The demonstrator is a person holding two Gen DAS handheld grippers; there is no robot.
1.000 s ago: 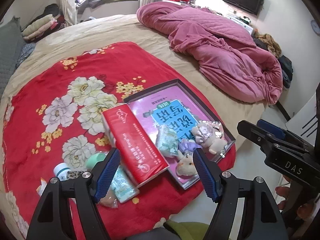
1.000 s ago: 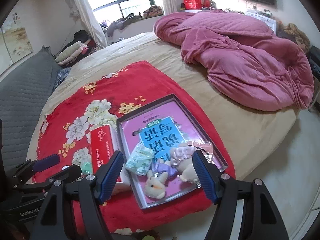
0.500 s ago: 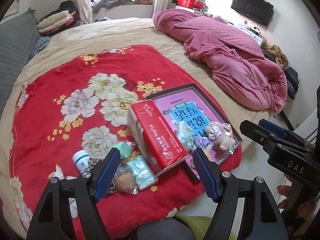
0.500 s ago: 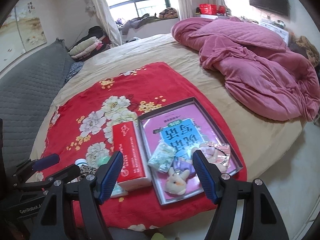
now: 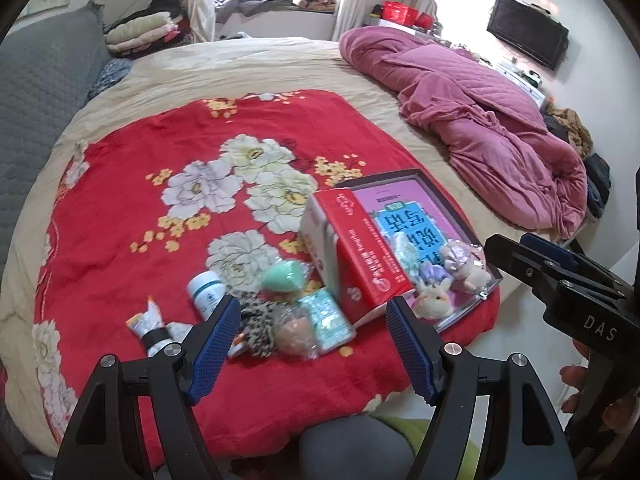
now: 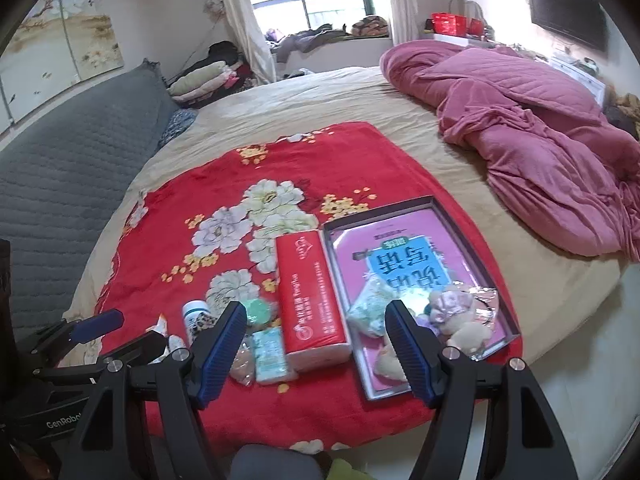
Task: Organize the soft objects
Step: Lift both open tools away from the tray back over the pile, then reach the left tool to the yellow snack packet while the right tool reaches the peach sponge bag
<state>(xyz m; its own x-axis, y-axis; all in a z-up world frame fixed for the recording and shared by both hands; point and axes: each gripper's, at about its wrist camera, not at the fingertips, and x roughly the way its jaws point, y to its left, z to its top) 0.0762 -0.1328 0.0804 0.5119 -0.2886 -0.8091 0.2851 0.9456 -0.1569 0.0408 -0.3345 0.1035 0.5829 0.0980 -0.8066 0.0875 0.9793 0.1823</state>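
Inside the shallow tray (image 6: 472, 216) at the bed's near edge, plush toys (image 6: 460, 320) and a tissue pack (image 6: 370, 312) already lie; sponges (image 5: 282, 278), another pack (image 5: 326, 318) and a furry piece (image 5: 258, 320) wait beside the red tissue box (image 6: 308, 296). Left claw (image 5: 312, 344) and right claw (image 6: 316, 348) both gape wide, empty.

Crumpled pink quilt (image 5: 480, 120), wall television (image 6: 568, 8)

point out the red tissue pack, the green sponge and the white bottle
red tissue pack (image 6: 310, 300), right wrist view, middle of its top face
green sponge (image 5: 285, 277), left wrist view, its rounded body
white bottle (image 5: 207, 291), left wrist view, its labelled side
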